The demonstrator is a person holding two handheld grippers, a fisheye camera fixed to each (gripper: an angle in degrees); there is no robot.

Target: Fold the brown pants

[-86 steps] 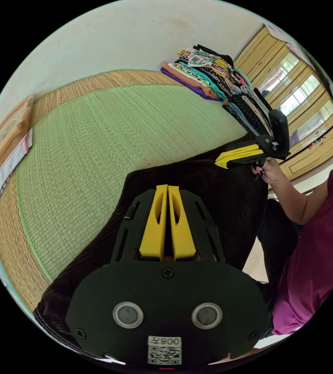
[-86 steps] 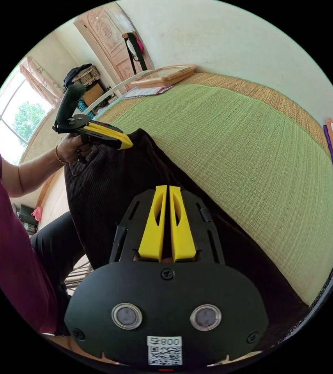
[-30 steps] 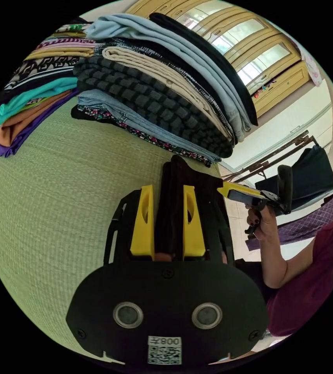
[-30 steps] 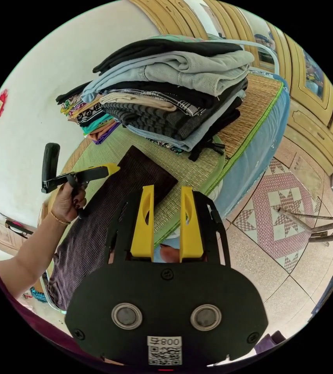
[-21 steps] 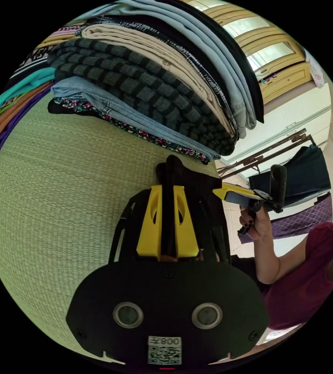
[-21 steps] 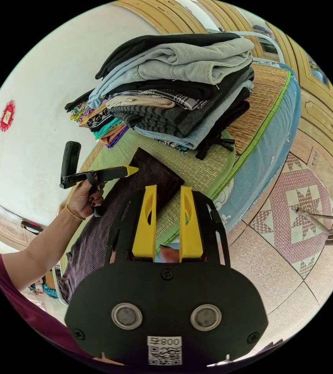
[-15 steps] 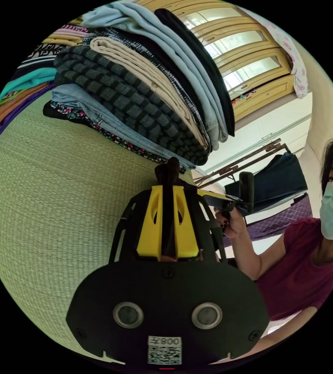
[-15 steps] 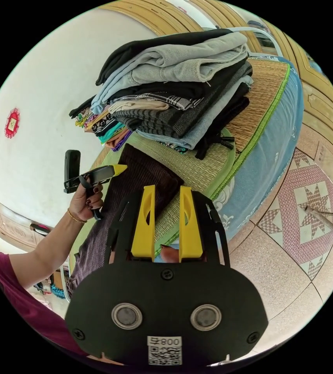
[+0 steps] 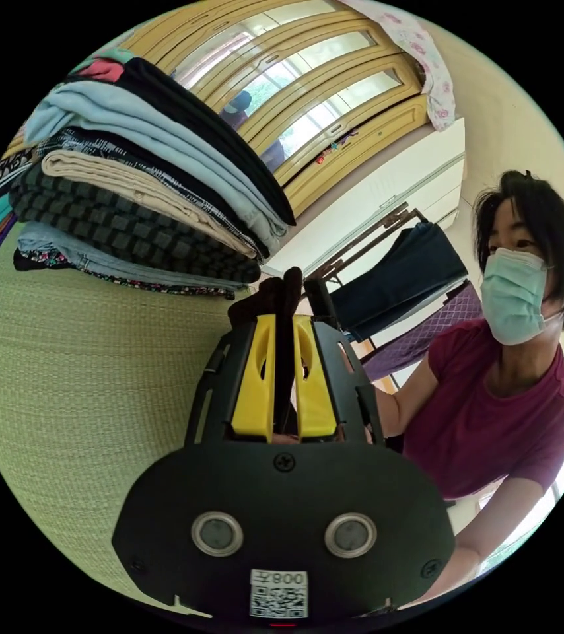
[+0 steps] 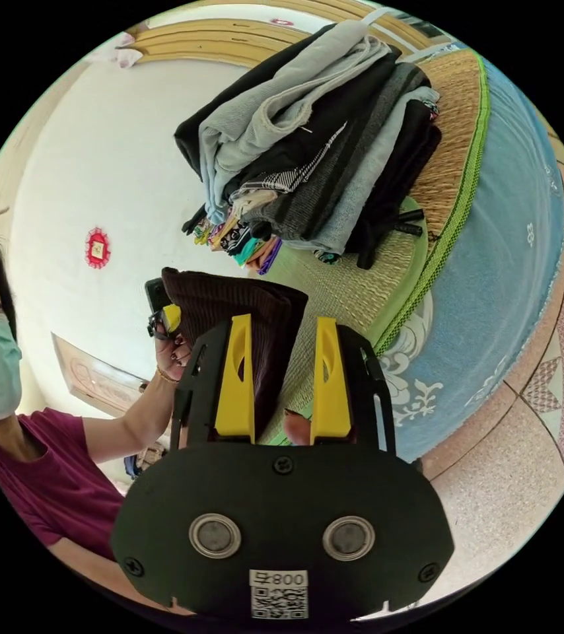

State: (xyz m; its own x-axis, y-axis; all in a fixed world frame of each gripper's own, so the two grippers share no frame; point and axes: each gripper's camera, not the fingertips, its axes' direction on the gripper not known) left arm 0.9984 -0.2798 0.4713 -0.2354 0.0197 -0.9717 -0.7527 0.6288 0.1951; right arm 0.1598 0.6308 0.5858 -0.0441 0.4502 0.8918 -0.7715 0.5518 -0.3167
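The brown pants, dark ribbed cloth folded into a thick bundle, stick up between the yellow jaws of my left gripper, which is shut on them. In the right gripper view the same pants hang as a folded block above the green mat, with the left gripper clamped on their far edge in the person's hand. My right gripper is open, jaws wide apart. The near edge of the pants lies between and behind the jaws, and neither jaw presses on it.
A tall stack of folded clothes stands on the green woven mat just beyond the pants. The mat ends at a blue mattress side above a tiled floor. A person in a magenta shirt is close on one side.
The left gripper has raised the folded pants off the mat and drawn them toward the right gripper. Both views have rolled. The right gripper's open jaws are wider apart and now straddle the pants' near edge.
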